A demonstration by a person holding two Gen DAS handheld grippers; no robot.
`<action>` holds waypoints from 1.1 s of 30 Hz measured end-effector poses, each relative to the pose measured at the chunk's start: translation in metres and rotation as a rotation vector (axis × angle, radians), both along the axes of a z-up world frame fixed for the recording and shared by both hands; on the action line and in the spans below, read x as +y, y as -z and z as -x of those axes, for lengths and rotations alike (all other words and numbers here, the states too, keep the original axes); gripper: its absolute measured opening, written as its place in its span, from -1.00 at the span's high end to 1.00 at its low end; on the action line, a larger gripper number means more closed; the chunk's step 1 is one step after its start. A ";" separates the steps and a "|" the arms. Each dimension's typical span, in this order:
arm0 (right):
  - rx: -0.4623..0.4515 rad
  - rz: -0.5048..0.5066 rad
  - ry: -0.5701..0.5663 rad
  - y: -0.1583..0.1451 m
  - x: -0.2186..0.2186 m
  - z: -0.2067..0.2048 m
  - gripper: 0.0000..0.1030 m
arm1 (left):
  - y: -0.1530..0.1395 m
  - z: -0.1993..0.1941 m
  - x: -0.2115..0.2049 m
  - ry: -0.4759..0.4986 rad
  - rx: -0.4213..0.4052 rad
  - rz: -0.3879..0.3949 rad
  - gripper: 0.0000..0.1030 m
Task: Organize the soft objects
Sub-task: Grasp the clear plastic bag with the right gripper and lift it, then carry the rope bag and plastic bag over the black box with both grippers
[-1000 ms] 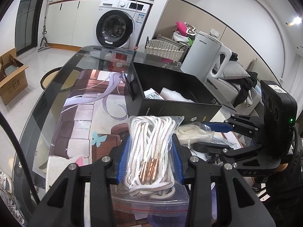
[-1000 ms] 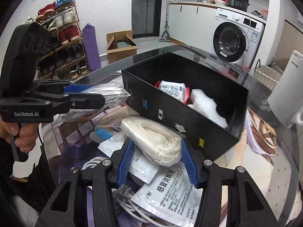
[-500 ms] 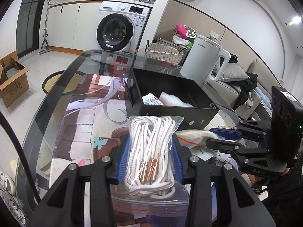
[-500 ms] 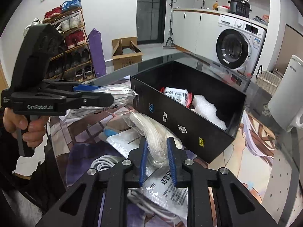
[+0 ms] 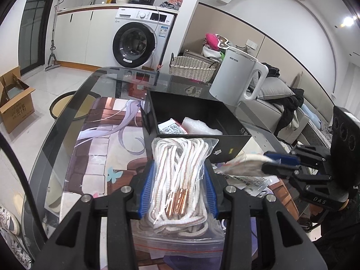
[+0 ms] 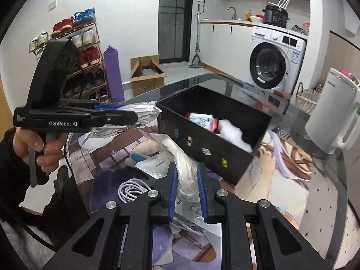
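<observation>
The left gripper (image 5: pixel 177 189) is clenched on a clear zip bag of coiled white rope with copper tips (image 5: pixel 180 173), its blue-padded fingers (image 5: pixel 146 191) pressing both sides and holding it above the glass surface (image 5: pixel 67 135). The right gripper (image 6: pixel 186 193) is clenched on a clear plastic bag of cream-white soft material (image 6: pixel 180 164), lifted off the surface just in front of an open black rectangular box (image 6: pixel 202 146). Inside the box lie a red-edged printed packet (image 6: pixel 201 120) and a white foam wrap (image 6: pixel 231 132). A coiled white cable (image 6: pixel 132 189) and flat printed packets (image 6: pixel 155 164) lie on the surface beneath the right gripper.
</observation>
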State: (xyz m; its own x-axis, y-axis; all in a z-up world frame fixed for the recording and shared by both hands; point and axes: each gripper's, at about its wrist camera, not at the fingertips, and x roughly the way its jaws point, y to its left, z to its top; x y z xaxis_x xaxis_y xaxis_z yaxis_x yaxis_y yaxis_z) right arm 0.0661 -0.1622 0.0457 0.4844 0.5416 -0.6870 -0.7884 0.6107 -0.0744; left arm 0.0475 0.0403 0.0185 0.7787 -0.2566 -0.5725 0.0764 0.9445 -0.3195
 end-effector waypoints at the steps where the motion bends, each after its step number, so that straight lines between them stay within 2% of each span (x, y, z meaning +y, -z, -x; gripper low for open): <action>1: -0.010 -0.010 0.007 -0.004 0.000 0.002 0.69 | -0.002 0.000 -0.001 0.003 -0.005 -0.001 0.24; 14: -0.092 -0.060 0.016 -0.042 -0.005 0.004 0.71 | -0.023 -0.006 -0.004 0.007 -0.054 -0.007 0.24; 23: -0.155 -0.093 0.059 -0.064 -0.005 -0.009 0.71 | -0.040 -0.028 -0.007 -0.008 -0.100 -0.020 0.24; 33: -0.176 -0.095 0.117 -0.060 0.006 -0.049 0.71 | -0.036 -0.070 -0.006 -0.050 -0.097 -0.034 0.24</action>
State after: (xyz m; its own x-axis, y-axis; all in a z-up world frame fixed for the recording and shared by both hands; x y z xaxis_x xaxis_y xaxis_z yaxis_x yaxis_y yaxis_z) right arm 0.1146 -0.1558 0.1057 0.6560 0.5326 -0.5347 -0.6914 0.7082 -0.1428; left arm 0.1178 0.0346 0.0544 0.8422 -0.1980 -0.5015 0.0582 0.9581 -0.2805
